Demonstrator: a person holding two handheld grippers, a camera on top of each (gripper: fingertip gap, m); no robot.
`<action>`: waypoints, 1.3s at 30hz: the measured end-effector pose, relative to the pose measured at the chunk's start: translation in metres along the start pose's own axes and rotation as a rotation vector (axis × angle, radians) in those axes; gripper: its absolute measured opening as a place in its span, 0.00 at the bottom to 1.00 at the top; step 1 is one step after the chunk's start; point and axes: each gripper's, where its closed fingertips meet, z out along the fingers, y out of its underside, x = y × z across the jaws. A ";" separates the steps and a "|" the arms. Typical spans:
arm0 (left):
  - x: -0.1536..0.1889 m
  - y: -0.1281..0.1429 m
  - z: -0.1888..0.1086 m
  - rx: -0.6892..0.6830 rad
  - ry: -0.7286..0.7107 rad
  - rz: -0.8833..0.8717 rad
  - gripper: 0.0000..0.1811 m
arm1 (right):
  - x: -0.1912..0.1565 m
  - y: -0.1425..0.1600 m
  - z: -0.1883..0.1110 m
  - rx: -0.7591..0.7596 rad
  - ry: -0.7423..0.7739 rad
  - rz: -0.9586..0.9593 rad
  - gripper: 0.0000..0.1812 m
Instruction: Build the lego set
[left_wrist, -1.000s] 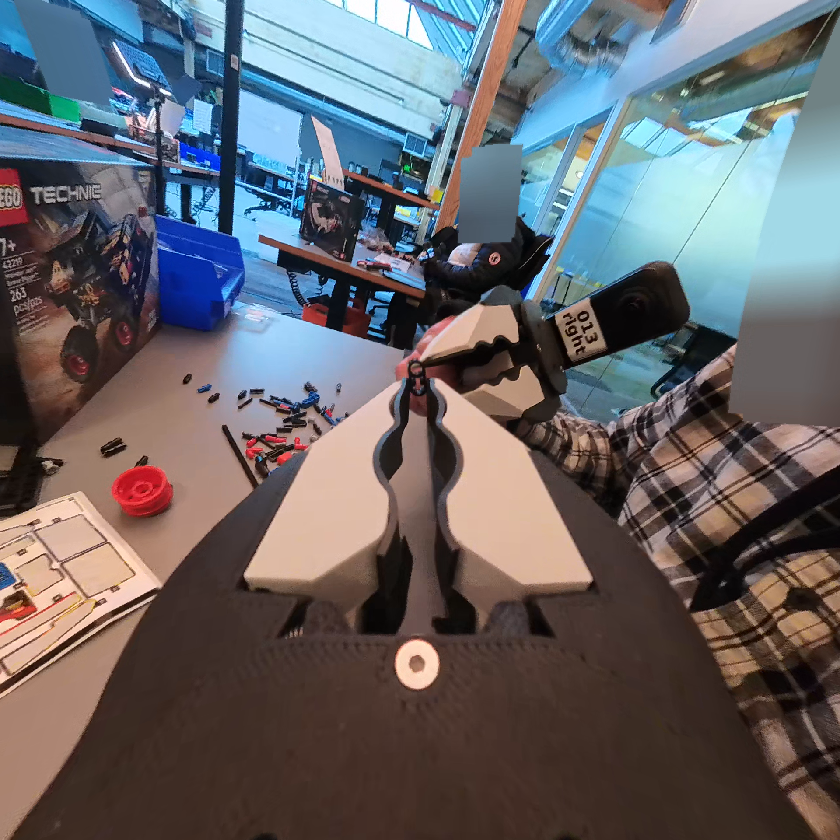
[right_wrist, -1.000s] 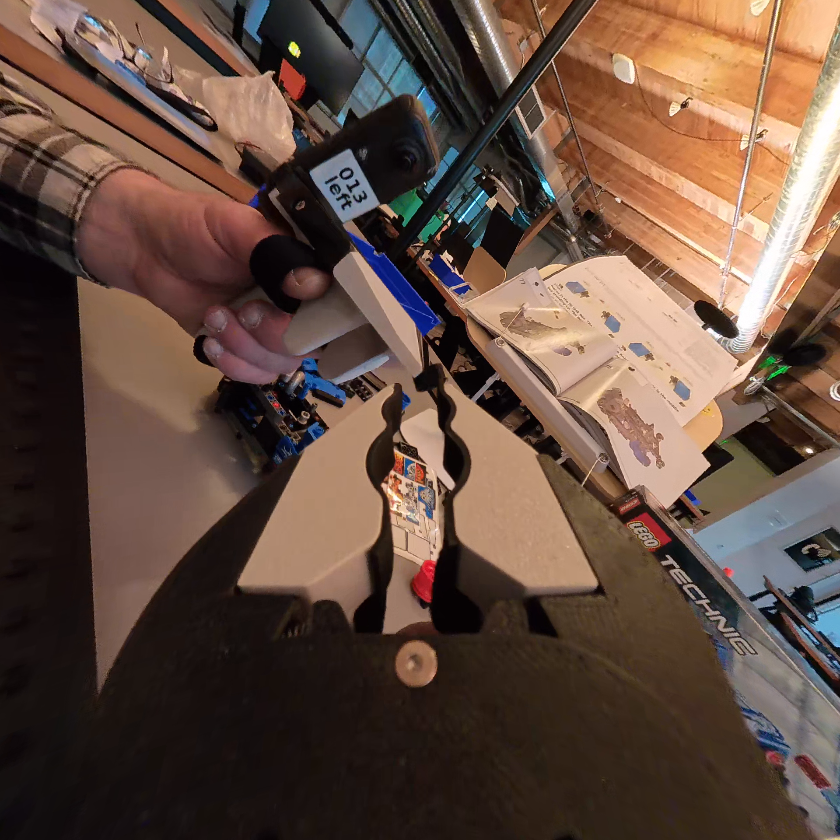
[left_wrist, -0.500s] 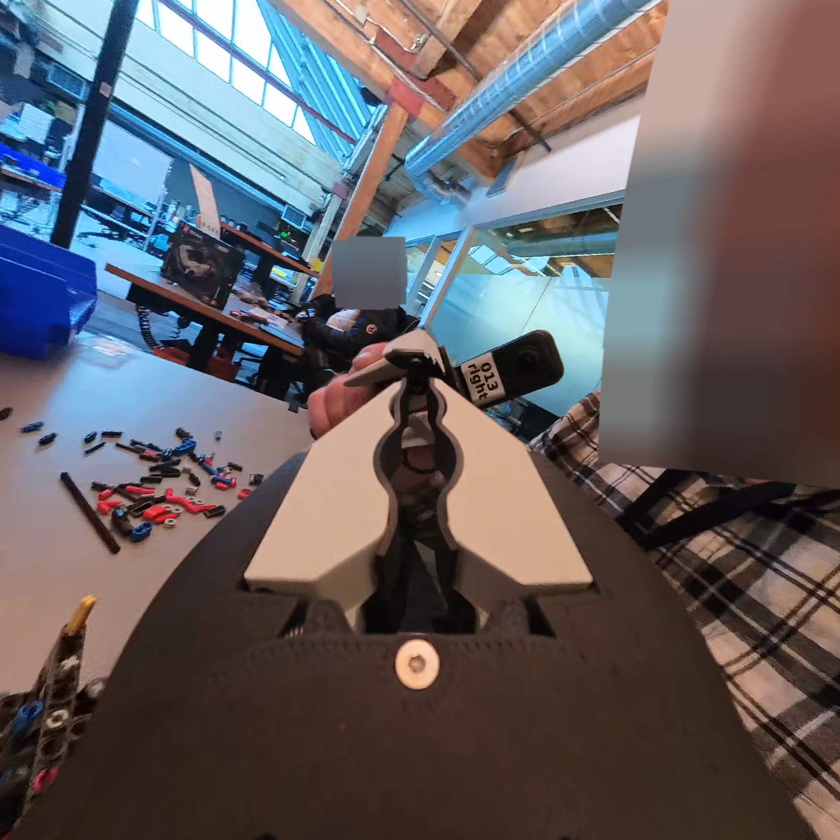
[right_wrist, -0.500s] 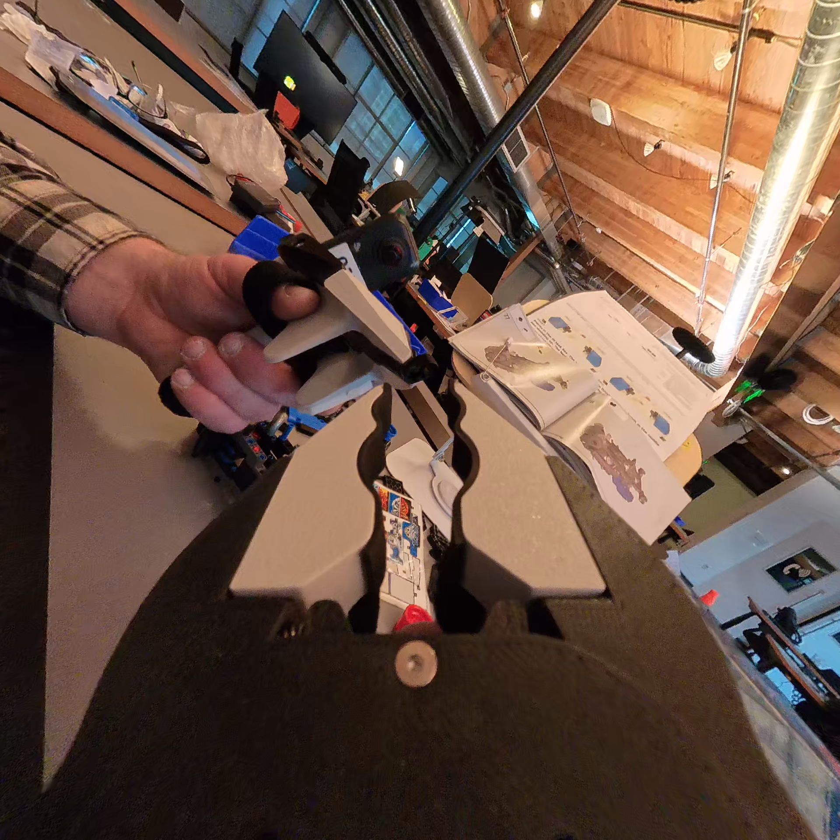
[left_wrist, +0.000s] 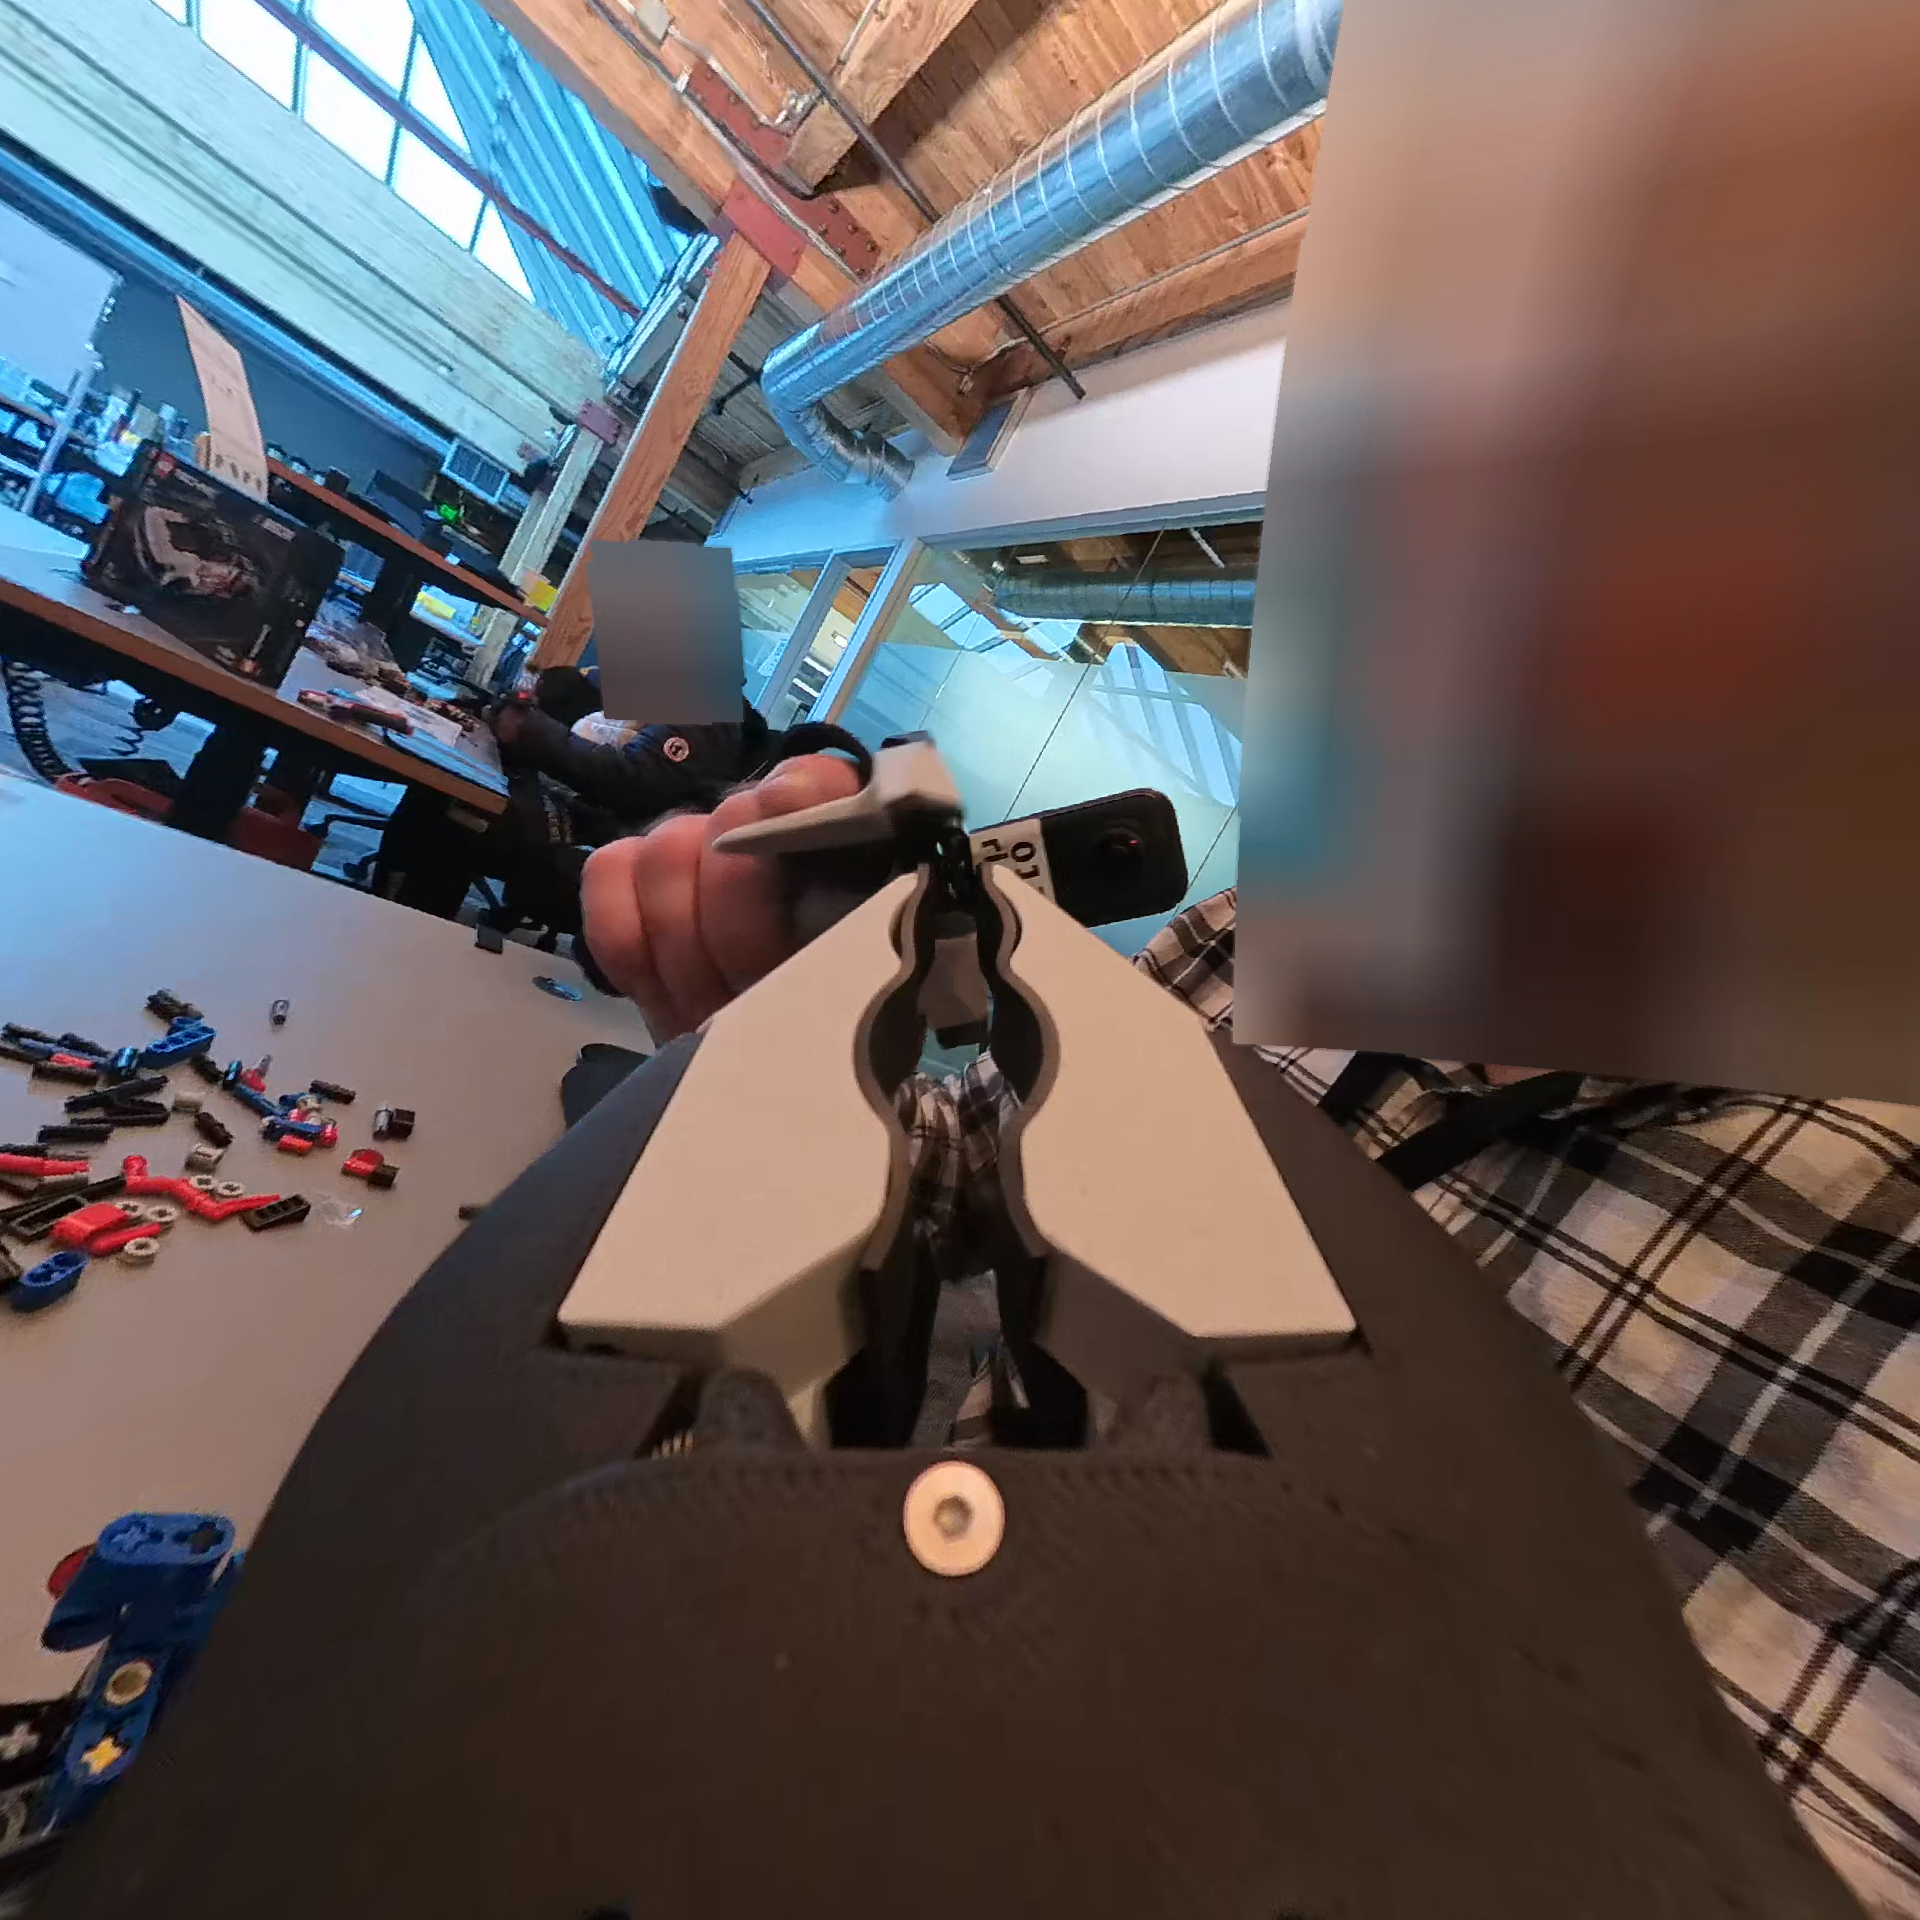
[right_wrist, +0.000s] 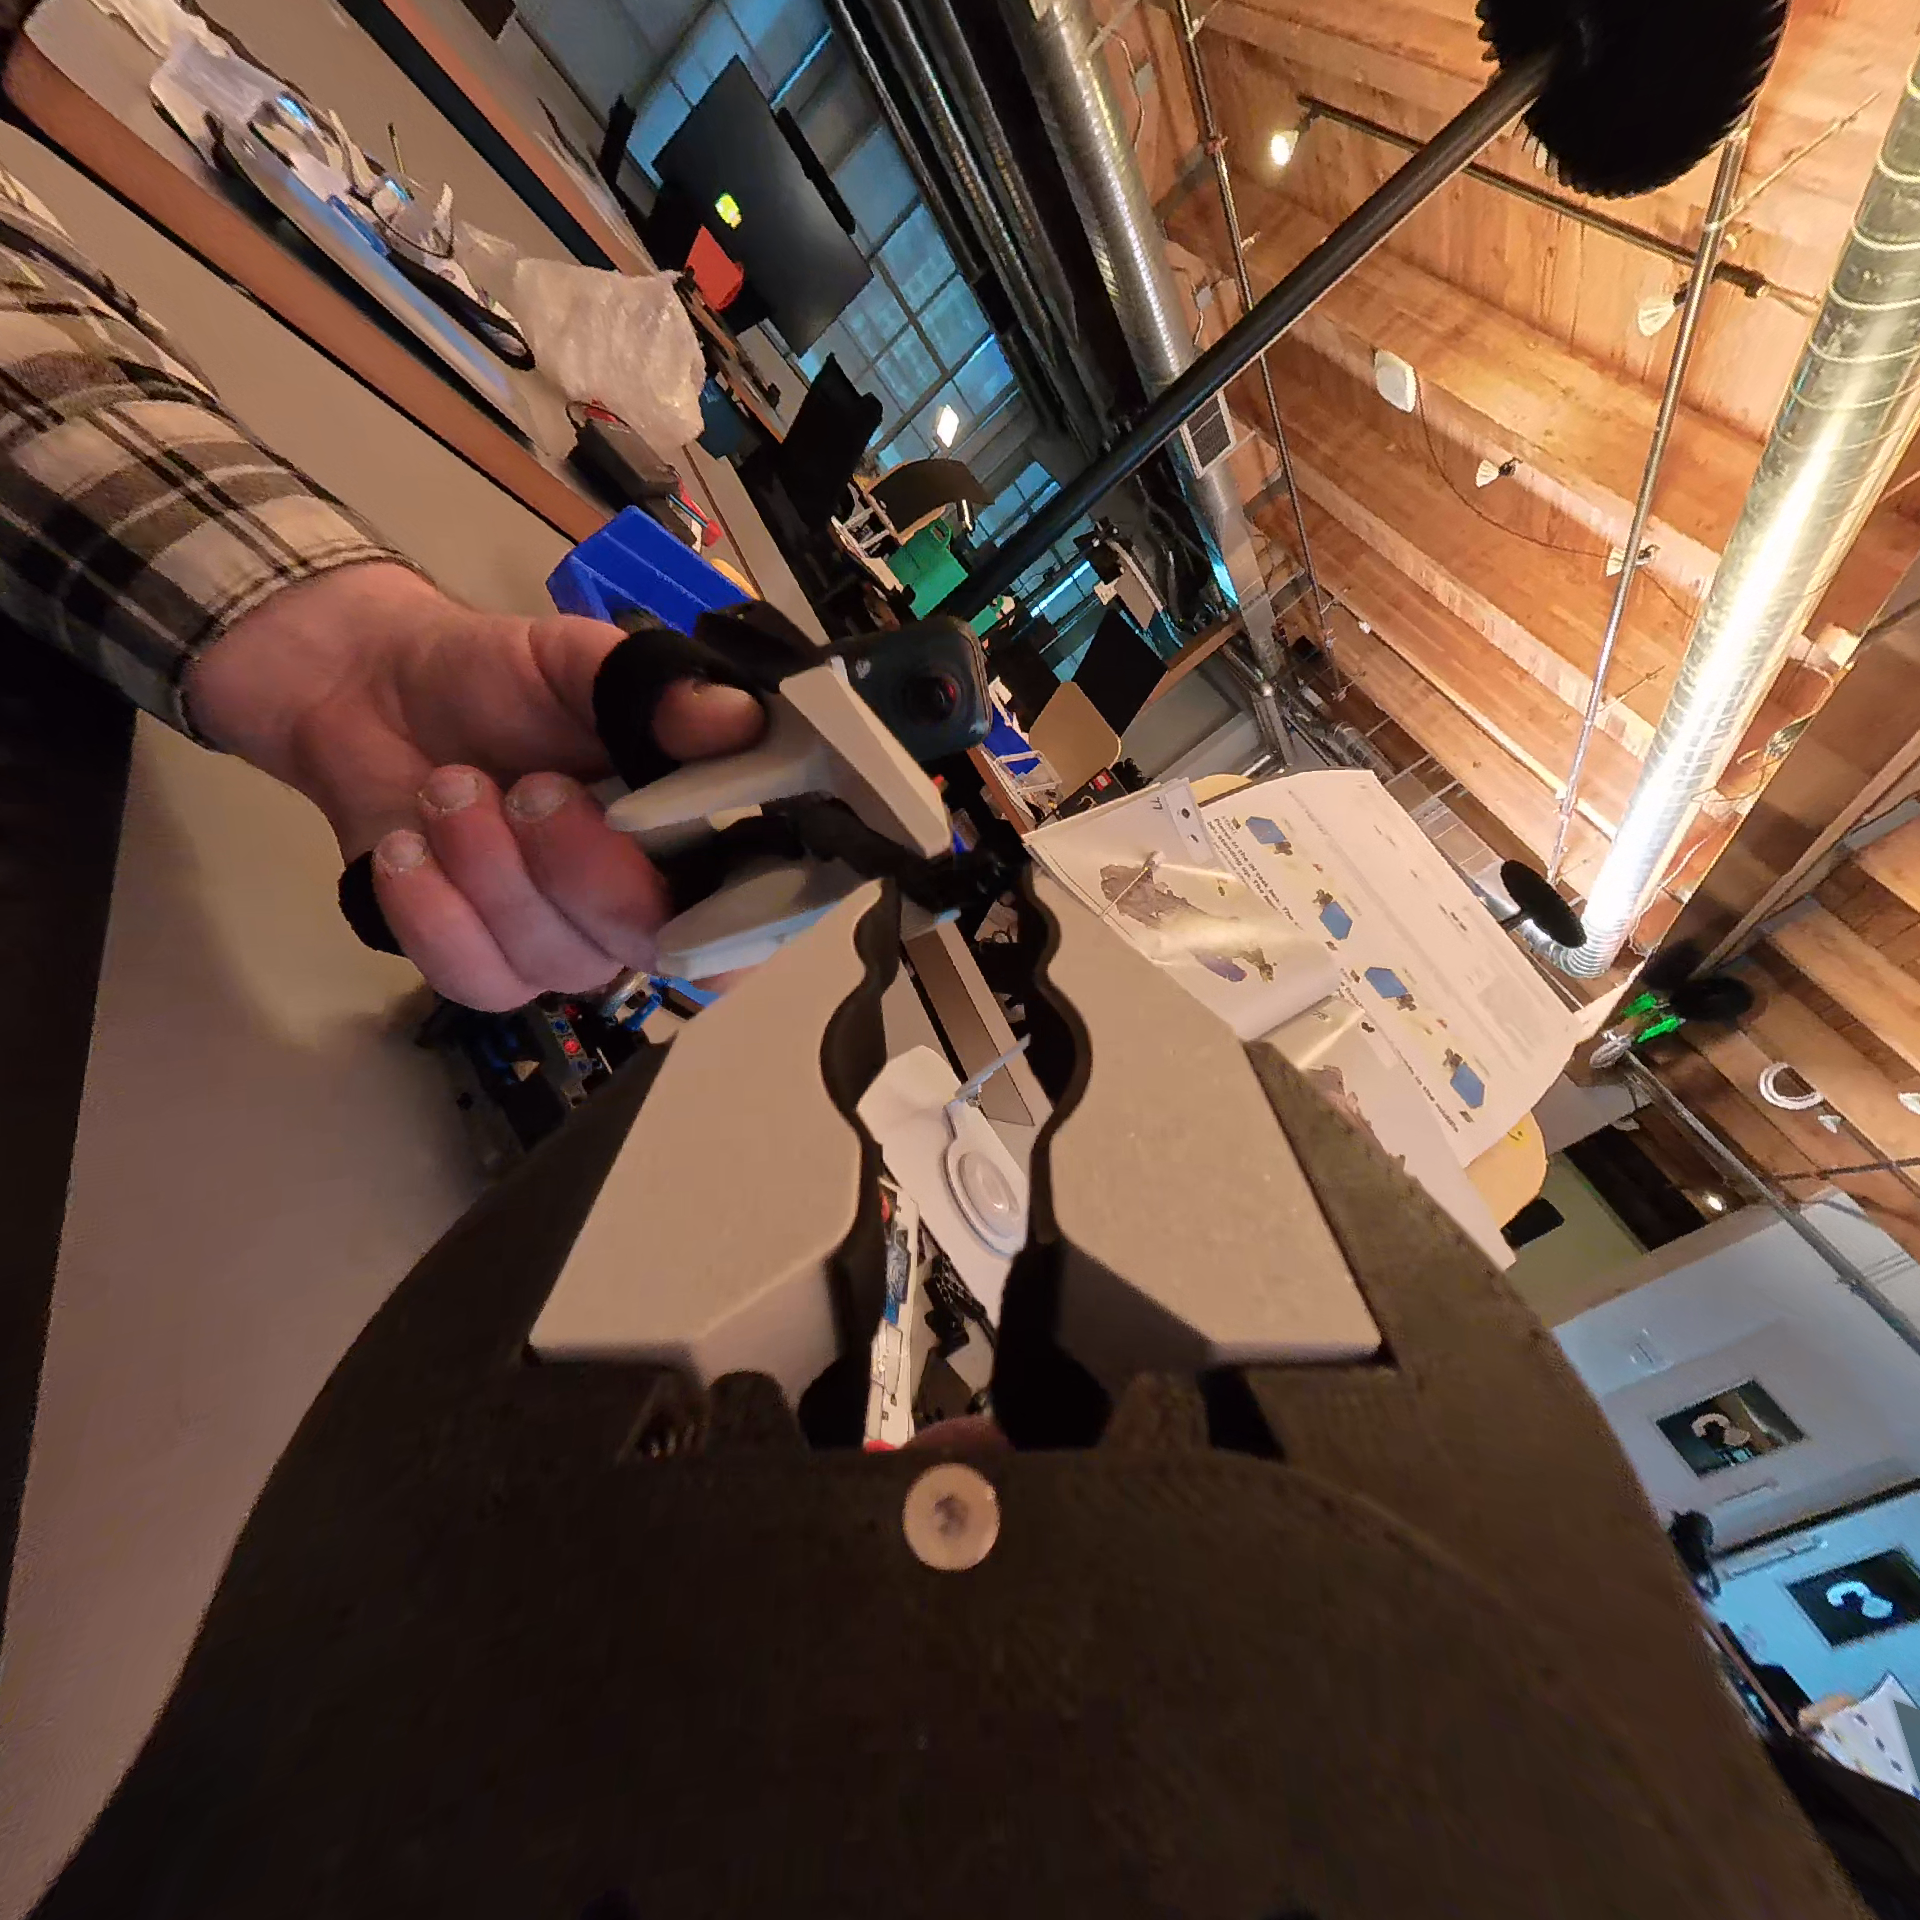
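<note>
Pinching small black piece (left_wrist: 948, 868); grey wavy-edged jaws

I cannot make out the small black piece (left_wrist: 951, 871) pinched at the tips of my left gripper (left_wrist: 954, 891); it is too small and dark. At 7 o'clock the left wrist view's edge cuts off a blue assembly (left_wrist: 114, 1621). In the right wrist view, the model on the bench (right_wrist: 260, 1195) sits mostly hidden behind my left hand (right_wrist: 468, 790) at 9 o'clock.
</note>
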 end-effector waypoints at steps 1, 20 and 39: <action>-0.001 0.000 0.000 -0.004 -0.001 -0.003 0.03 | 0.000 -0.002 -0.001 0.008 -0.005 0.000 0.11; -0.002 -0.007 -0.005 -0.024 -0.066 0.052 0.07 | 0.003 -0.005 -0.003 0.021 -0.090 0.066 0.08; -0.090 0.042 -0.094 -0.813 -0.866 0.608 0.25 | -0.016 0.112 0.016 -0.428 -0.468 0.236 0.08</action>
